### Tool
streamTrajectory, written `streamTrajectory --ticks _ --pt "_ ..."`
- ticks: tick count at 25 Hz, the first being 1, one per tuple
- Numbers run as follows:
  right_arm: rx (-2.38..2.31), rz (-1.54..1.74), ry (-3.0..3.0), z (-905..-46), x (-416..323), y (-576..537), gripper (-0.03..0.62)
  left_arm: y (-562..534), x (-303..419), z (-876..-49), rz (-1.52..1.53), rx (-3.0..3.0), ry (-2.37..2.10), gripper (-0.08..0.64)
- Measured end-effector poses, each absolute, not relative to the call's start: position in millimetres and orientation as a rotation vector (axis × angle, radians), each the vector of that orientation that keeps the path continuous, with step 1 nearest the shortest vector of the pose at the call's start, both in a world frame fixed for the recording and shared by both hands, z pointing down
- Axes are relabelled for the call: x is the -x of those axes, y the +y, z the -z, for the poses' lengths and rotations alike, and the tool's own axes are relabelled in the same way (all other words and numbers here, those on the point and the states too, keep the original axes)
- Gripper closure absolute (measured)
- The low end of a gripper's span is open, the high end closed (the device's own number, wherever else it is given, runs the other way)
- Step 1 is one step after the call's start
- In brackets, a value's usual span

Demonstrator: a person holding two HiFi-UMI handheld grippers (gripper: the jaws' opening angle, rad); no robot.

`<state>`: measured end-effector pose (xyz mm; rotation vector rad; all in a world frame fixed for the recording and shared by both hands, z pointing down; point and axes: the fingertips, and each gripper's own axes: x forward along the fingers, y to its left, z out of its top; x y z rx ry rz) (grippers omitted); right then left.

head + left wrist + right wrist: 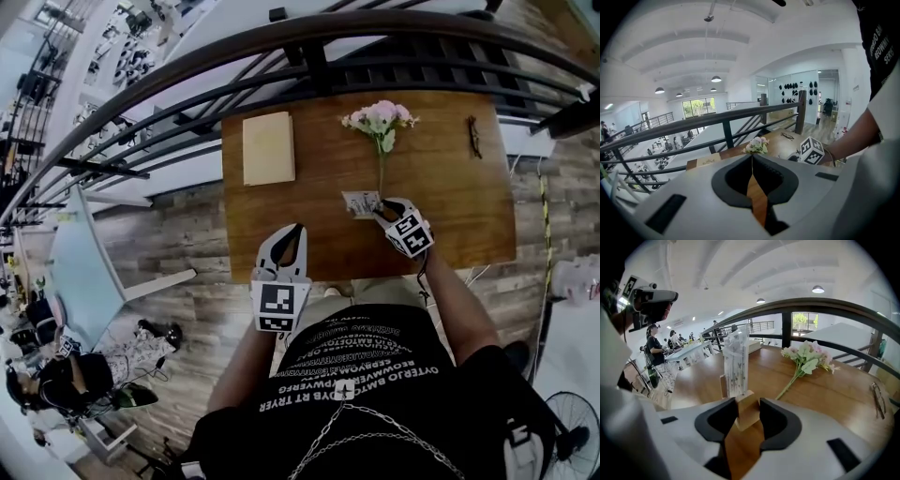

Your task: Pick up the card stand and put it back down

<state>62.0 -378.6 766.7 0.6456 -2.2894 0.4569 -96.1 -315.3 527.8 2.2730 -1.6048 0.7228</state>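
At the desk's (450,216) near edge, head view, we count one card stand (359,202), near the middle of the edge. We log the other items by clock bearing from it.

- Card stand: one. A clear upright holder on a small wooden base. It stands upright in the right gripper view (735,364). We cannot tell whether the base rests on the desk or is just off it.
- Right tongs (382,212): one. The jaws are clamped on the stand's wooden base, one pad on each side of the block (747,412). They come at the stand from about 4 o'clock.
- Left tongs (292,234): one, at about 8 o'clock of the stand, over the desk's near edge and well apart from it. The jaw tips are together with nothing between them (752,158).
- Bunch of pink flowers (380,118): one, lying flat at 12 o'clock. Its stem runs down toward the stand.
- Tan pad (268,147): one, lying flat at about 10 o'clock.
- Pair of glasses (474,136): one, at about 2 o'clock, near the far right corner.
- Dark railing (309,37): runs beyond the desk's far edge.
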Motion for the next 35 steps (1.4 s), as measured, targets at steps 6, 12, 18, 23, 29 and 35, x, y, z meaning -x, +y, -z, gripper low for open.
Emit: streamTrajectory --ticks 6,12,18,23,29,35 --pt "-0.591 -0.380 -2.309 -779.8 -44.5 -376.1 0.426 -311.4 103.5 -535.9 -0.731 -2.264 -1.606 0.531" --pt "-0.579 -0.314 -2.294 -792.3 -37.8 -373.4 0.423 -307.9 111.1 -530.1 -0.727 -2.291 -1.620 0.531" --pt "-0.704 -0.299 -2.306 -777.1 -50.4 -373.5 0.410 -297.5 106.9 -519.8 -0.696 -2.355 -1.612 0.531" --pt "-0.849 -0.338 -2.307 -739.5 -79.3 -370.3 0.408 -278.1 109.1 -504.0 -0.675 -2.376 -1.614 0.531" --pt "-0.989 -0.249 -2.381 -655.1 -93.7 -353.6 0.558 -257.8 123.1 -462.6 -0.585 -2.416 -1.692 0.531" --pt "-1.030 -0.160 -2.477 -564.7 -75.9 -330.7 0.577 -238.8 121.8 -424.7 -0.508 -2.515 -1.685 0.531"
